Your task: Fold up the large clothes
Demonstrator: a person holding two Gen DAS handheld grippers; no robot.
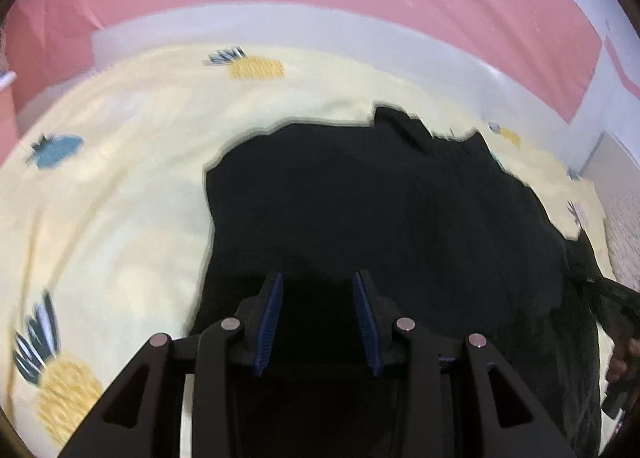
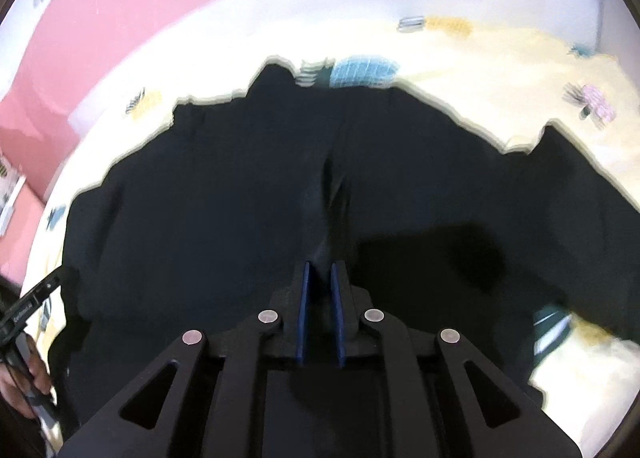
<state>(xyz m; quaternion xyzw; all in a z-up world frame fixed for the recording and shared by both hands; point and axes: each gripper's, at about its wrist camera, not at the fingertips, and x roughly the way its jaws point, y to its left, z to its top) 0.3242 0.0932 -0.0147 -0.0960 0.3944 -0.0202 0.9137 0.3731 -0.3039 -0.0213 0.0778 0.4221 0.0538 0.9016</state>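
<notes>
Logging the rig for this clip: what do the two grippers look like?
Both match: the left gripper and right gripper are matte black, each with two flat fingers lined with ribbed blue pads, driven by angular black linkage bars with triangular cut-outs and round silver pins. No cables or sleeves can be made out.

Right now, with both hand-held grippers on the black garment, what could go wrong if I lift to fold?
1. The right hand-held gripper pinches only a narrow ridge of the black garment; it may slip out.
2. The left hand-held gripper has fabric between its pads, but the grip is unclear in the dark.
3. The pineapple-print sheet could be dragged along.
</notes>
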